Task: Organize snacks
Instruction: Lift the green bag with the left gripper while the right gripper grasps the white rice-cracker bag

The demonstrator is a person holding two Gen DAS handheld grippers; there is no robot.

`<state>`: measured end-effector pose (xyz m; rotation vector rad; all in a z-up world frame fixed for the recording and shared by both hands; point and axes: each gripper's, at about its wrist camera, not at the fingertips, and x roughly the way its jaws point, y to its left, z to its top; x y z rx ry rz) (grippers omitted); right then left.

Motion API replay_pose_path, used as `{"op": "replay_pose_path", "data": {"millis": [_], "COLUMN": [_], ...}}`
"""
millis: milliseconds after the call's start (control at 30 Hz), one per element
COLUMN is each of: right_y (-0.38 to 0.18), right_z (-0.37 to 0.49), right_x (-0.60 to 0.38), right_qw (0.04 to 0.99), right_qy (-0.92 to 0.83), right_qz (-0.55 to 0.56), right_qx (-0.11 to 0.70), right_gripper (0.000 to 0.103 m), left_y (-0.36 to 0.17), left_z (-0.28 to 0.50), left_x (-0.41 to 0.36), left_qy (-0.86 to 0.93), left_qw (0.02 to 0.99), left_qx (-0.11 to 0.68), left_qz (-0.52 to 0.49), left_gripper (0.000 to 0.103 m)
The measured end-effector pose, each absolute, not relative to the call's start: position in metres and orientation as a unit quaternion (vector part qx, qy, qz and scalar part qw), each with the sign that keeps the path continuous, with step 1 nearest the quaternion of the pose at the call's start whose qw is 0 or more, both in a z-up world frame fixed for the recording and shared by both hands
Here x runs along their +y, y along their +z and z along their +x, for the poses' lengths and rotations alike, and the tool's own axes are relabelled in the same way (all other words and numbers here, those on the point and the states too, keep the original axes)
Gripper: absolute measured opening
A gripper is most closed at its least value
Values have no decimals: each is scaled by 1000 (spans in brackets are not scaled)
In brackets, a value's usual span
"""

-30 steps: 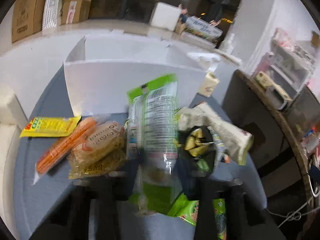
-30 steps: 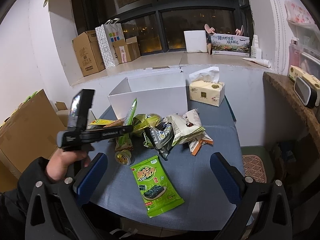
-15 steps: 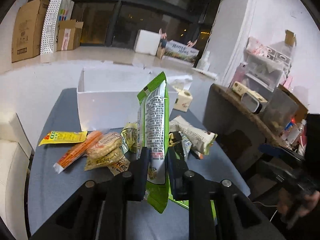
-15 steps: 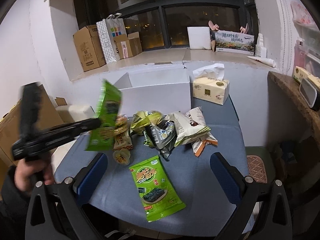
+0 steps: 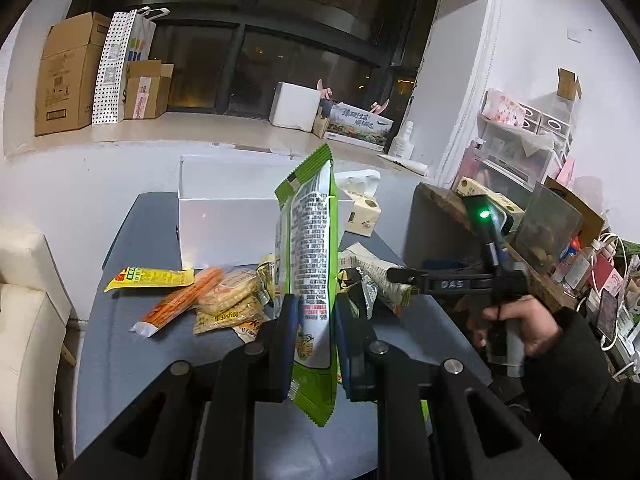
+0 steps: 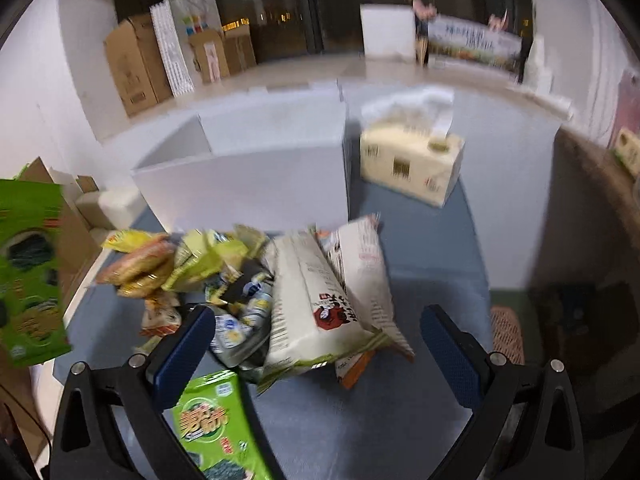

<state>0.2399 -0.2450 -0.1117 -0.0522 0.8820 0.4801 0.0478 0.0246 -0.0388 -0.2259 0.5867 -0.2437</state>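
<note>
- The table [image 5: 120, 344] has a grey-blue top; it carries a white box [image 5: 224, 224], open at the top, at its far side, and a tissue pack [image 6: 412, 164] stands just beside the box.
- A heap of snacks [image 6: 248, 280] lies on the table in front of the white box. The right wrist view is blurred, so most labels there cannot be read.
- The green bag [image 5: 310, 264] is held upright above the table, in front of the white box. It is long and flat, bright green at the edges, with a pale back panel full of small print too fine to read.
- A white bag [image 6: 320, 304] on the heap shows a red and black mark.
- Another green bag [image 6: 212, 424] lies flat near the front edge, with yellow letters.
- The left gripper [image 5: 312, 340] has its fingers narrow, pressed on the green bag.
- The right gripper [image 6: 316, 352] has its fingers wide apart, above the heap, holding nothing. Its side reads "DAS" in the left wrist view.
</note>
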Motion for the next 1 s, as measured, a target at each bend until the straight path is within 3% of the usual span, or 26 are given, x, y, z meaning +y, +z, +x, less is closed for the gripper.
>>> {"op": "replay_pose_path", "data": {"millis": [33, 100, 333, 667, 1000], "right_y": [-118, -131, -119, -72, -134], "right_z": [244, 250, 228, 194, 190], "right_x": [-243, -241, -253, -254, -242], "right_qw": [869, 862, 873, 902, 860], "right_qy": [242, 231, 242, 235, 225], "right_qz": [-20, -24, -11, -52, -118], "right_qx": [432, 451, 423, 358, 442], "right_gripper": [102, 73, 61, 56, 63], "left_y": [-40, -42, -44, -42, -47], "left_z": [48, 49, 53, 65, 66], "left_x": [25, 24, 20, 17, 17], "left_qy": [-119, -119, -123, -129, -136], "left_qw": [943, 942, 942, 942, 939], "left_qx": [289, 292, 292, 291, 298], "left_qz": [-112, -113, -111, -105, -109], "left_gripper": [20, 20, 20, 20, 20]}}
